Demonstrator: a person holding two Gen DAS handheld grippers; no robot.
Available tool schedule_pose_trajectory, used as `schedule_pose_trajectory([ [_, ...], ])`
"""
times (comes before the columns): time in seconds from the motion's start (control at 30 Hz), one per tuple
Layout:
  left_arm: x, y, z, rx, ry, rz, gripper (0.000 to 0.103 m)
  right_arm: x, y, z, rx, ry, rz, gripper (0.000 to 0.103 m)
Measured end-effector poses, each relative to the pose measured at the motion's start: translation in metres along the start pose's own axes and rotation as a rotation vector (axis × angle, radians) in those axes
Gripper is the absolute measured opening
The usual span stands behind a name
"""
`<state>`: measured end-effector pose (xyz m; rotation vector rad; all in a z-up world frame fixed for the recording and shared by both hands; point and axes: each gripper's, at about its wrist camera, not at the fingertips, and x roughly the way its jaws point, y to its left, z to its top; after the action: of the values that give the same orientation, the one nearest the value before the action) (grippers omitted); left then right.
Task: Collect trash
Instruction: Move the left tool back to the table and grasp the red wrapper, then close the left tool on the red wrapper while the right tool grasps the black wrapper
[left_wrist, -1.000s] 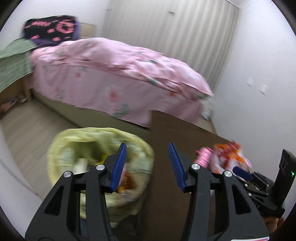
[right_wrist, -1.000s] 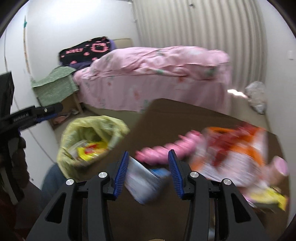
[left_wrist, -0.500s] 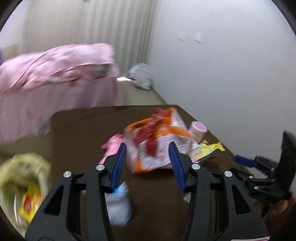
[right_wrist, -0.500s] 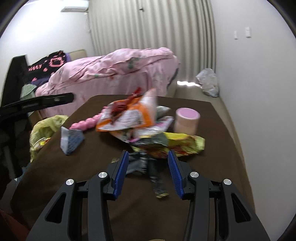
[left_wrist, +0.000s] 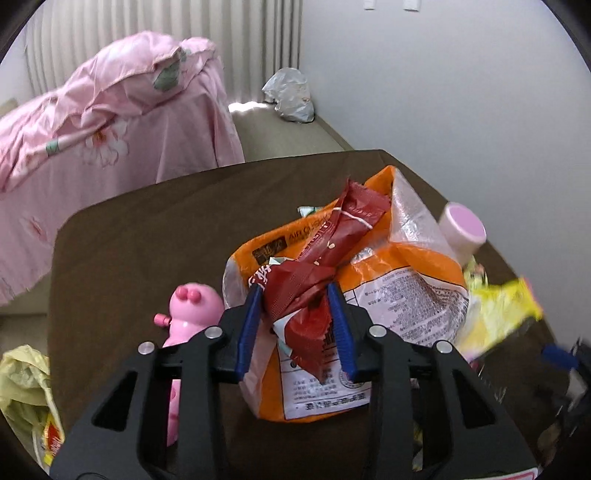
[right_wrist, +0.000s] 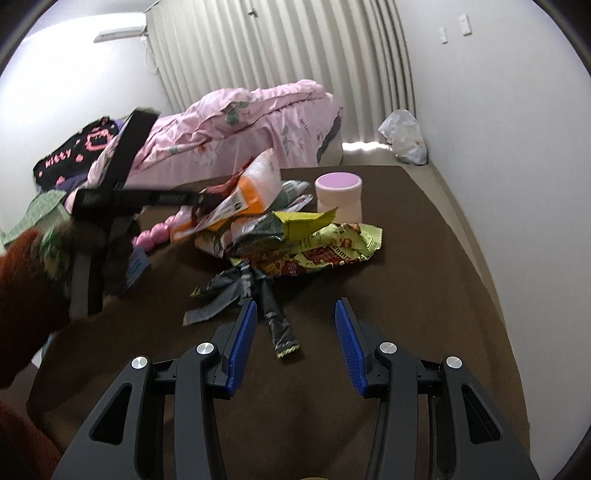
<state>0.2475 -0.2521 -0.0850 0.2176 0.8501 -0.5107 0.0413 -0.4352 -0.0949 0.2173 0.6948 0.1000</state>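
Note:
A pile of wrappers lies on the brown table (left_wrist: 147, 221). My left gripper (left_wrist: 295, 325) is open, its blue pads on either side of a crumpled red wrapper (left_wrist: 317, 266) that rests on an orange and white bag (left_wrist: 399, 291). A yellow wrapper (left_wrist: 495, 314) lies to the right. My right gripper (right_wrist: 293, 339) is open and empty just above the table, behind a dark twisted wrapper (right_wrist: 258, 291). The yellow-green wrappers (right_wrist: 325, 240) and the orange bag (right_wrist: 240, 192) lie beyond it.
A pink-lidded cup (right_wrist: 338, 195) stands behind the pile. A pink toy (left_wrist: 188, 321) lies left of the orange bag. The yellow trash bag (left_wrist: 26, 391) hangs at the table's left edge. A pink bed (right_wrist: 240, 125) and a white bag (right_wrist: 404, 136) are on the floor beyond.
My left gripper swung from the trash bag over to the pile and now straddles the red wrapper. My right gripper moved right and lower, toward the dark wrapper.

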Motion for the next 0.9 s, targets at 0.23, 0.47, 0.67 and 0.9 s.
schedule_pose_trajectory([
  [0.23,-0.051,0.0,-0.044,-0.061,0.008,-0.066,0.032,-0.003,0.008,0.005,-0.01,-0.02,0.0,0.042],
  [0.47,-0.089,0.008,-0.085,-0.136,0.028,-0.079,0.032,0.022,0.024,0.002,-0.034,0.077,0.063,0.042],
  [0.67,-0.117,0.017,-0.117,-0.117,0.04,-0.041,0.035,0.051,0.034,0.001,0.006,0.172,0.097,0.042],
  [0.9,-0.14,0.044,-0.139,-0.195,0.01,-0.057,0.038,0.06,0.084,-0.015,-0.091,0.292,0.252,0.056],
])
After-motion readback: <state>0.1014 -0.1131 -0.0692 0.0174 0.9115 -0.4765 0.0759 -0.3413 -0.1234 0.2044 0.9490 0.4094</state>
